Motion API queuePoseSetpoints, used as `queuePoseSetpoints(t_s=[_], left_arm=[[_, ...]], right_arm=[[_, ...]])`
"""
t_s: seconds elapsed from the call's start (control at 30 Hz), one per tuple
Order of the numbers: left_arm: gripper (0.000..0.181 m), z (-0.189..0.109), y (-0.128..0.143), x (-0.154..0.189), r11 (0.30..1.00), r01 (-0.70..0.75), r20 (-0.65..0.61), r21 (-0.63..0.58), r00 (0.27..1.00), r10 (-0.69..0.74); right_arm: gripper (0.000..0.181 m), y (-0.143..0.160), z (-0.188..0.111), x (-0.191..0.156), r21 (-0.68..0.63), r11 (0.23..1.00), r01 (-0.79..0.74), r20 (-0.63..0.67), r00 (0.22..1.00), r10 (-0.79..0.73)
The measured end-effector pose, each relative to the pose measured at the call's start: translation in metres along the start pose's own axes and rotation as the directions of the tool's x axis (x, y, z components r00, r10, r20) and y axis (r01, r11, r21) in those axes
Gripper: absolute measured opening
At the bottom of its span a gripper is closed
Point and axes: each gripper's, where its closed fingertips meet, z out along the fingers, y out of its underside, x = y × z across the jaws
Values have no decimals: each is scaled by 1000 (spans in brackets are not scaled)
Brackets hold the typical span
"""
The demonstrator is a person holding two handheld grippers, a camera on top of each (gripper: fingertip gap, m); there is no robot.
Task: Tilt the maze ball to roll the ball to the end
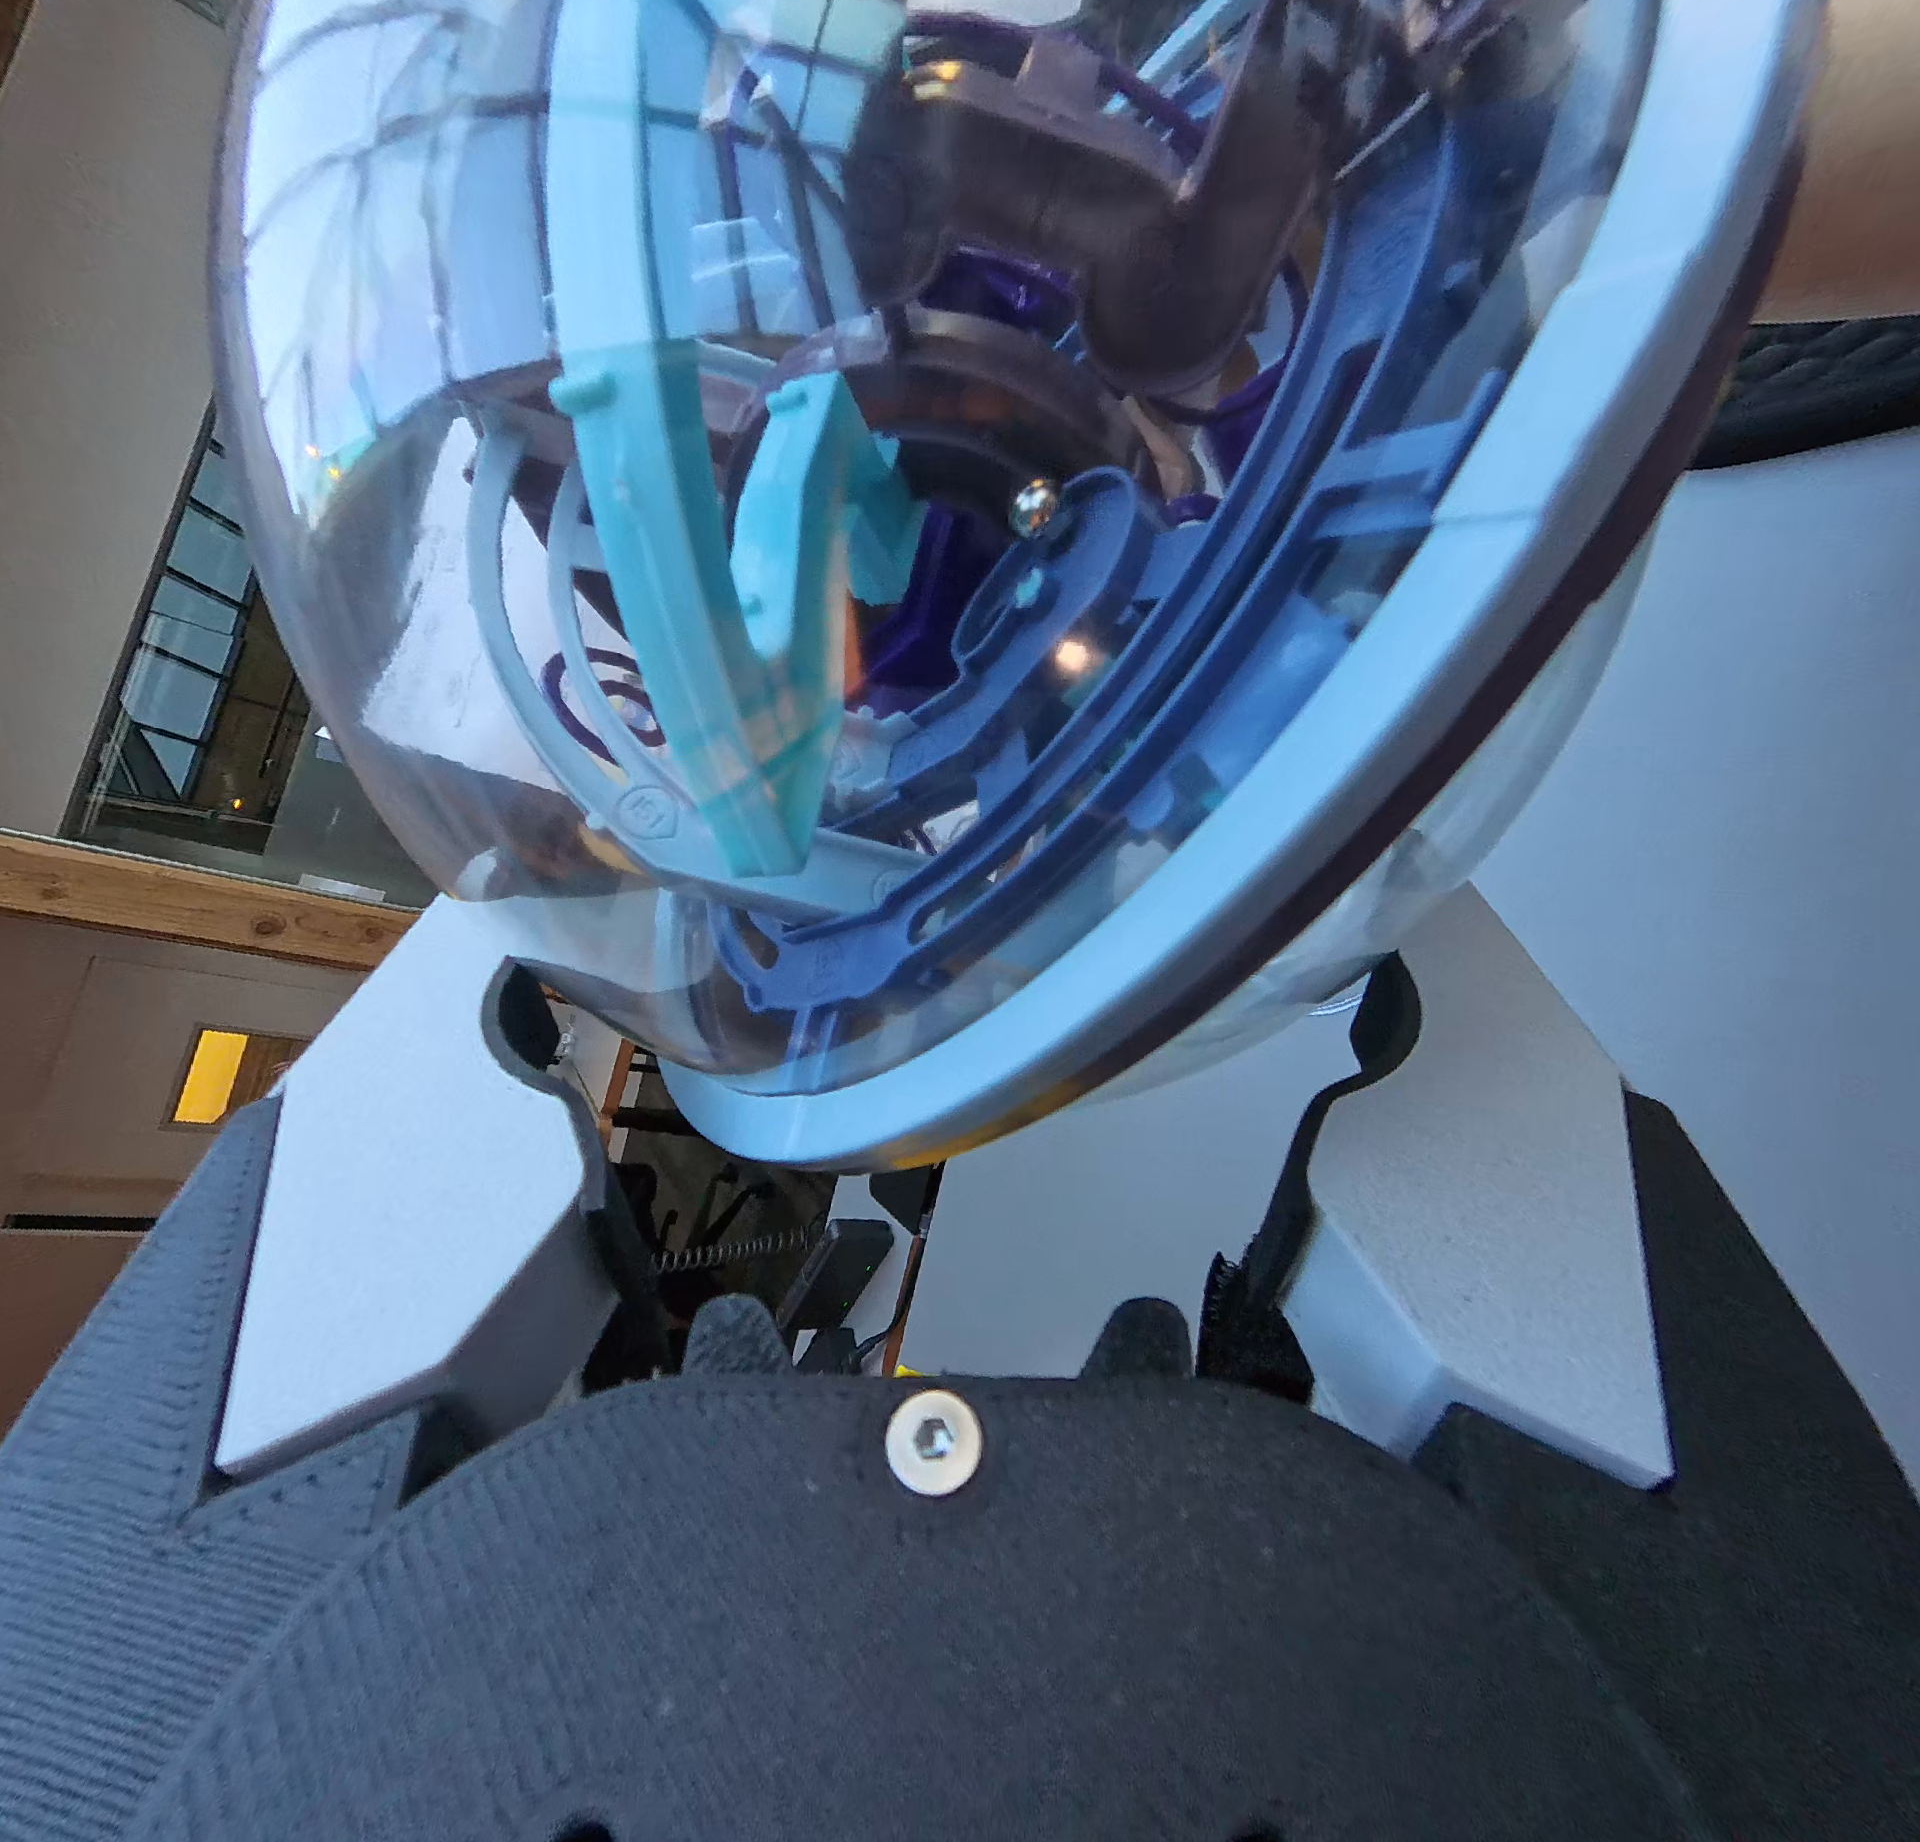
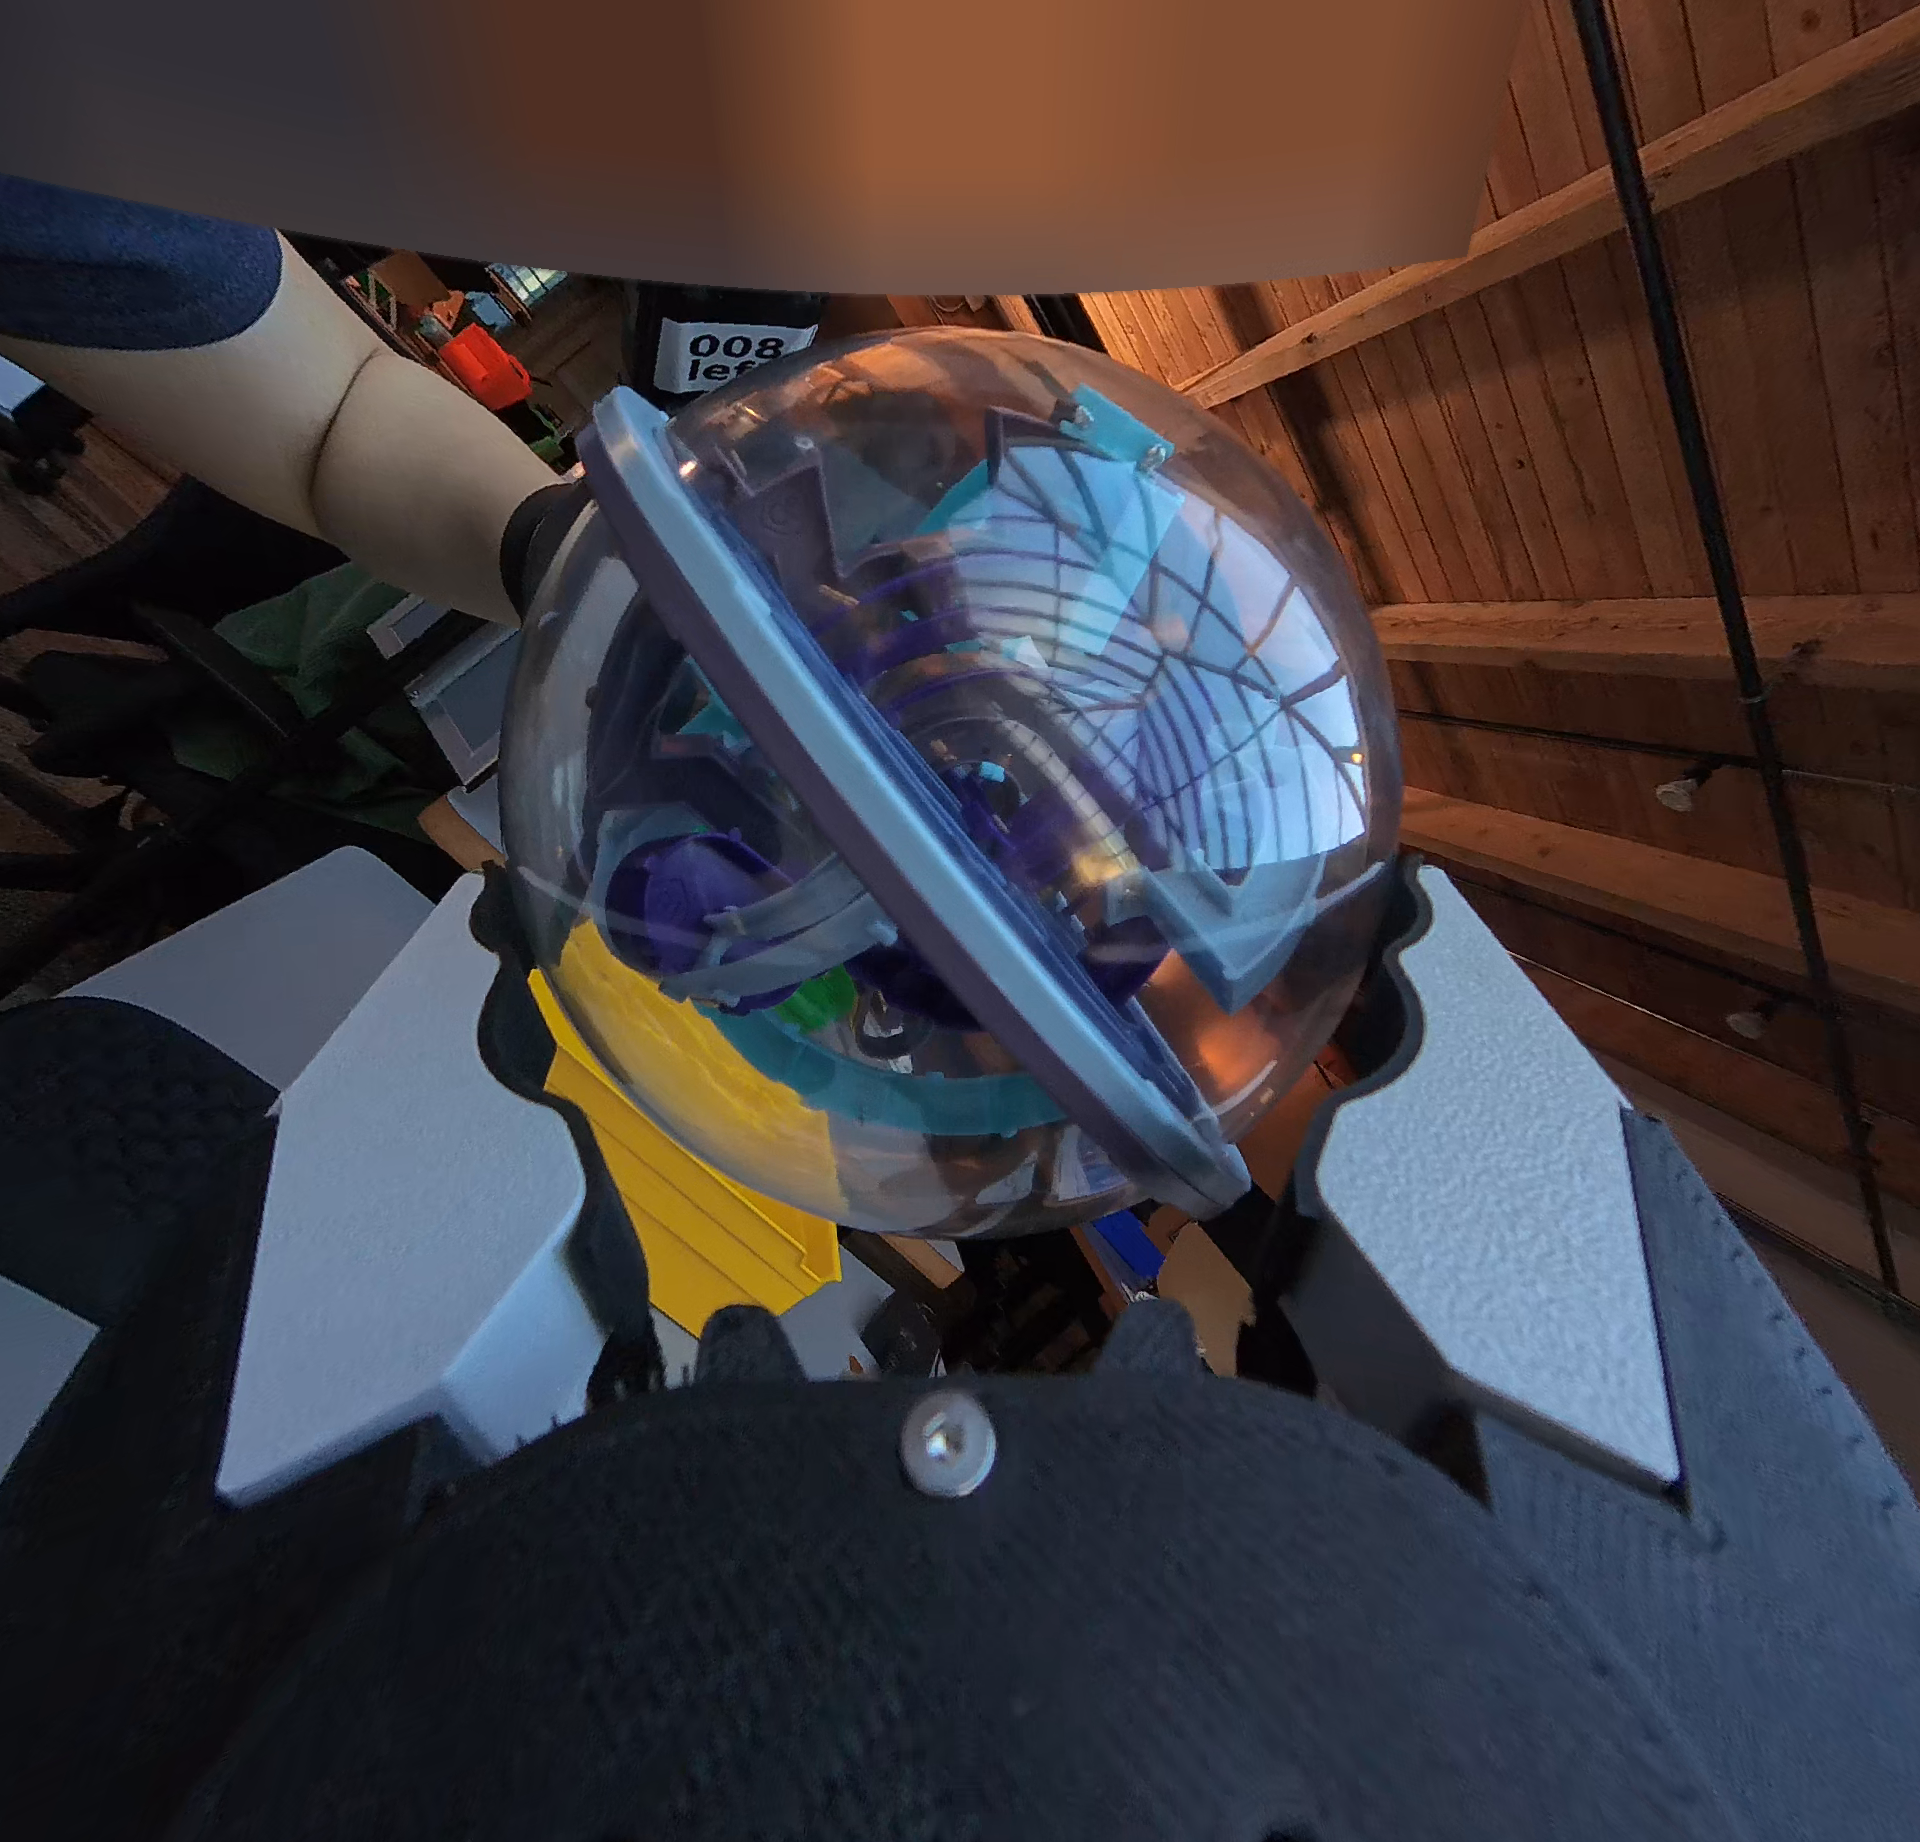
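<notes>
The maze ball (image 1: 935, 442) is a clear sphere with a grey equator ring and blue, teal and purple tracks inside. It fills the upper left wrist view, tilted, with the ring running diagonally. A small steel ball (image 1: 1036, 506) sits at the edge of a round blue platform near the middle. My left gripper (image 1: 951, 1013) has its fingertips against the sphere's lower sides. In the right wrist view the maze ball (image 2: 945, 784) sits between the wide-spread fingers of my right gripper (image 2: 945, 919), which clasp both its sides. I cannot make out the steel ball in that view.
A person's forearm (image 2: 343, 462) reaches in from the left behind the sphere and also shows in the left wrist view (image 1: 1860, 130). A yellow bin (image 2: 717, 1210) lies below the sphere. Wooden boards and beams (image 2: 1662, 442) and a black cable (image 2: 1704, 545) are on the right.
</notes>
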Motion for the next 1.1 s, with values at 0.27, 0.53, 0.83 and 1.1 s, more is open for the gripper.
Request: queuePoseSetpoints(t_s=[0.27,0.53,0.83,1.1], left_arm=[[155,0,3,0,1000,18,-13,-22,1000,-18],[155,1,6,-1,999,20,-23,-49,1000,-21],[155,1,9,-2,996,11,-32,-89,999,-14],[155,3,15,-2,992,6,-33,-128,999,-10]], right_arm=[[157,5,1,0,4,999,-40,-1,999,40],[157,9,1,1,16,998,-65,-7,998,65],[157,15,2,1,25,996,-86,-18,996,86],[157,23,3,1,8,995,-102,-22,994,103]])
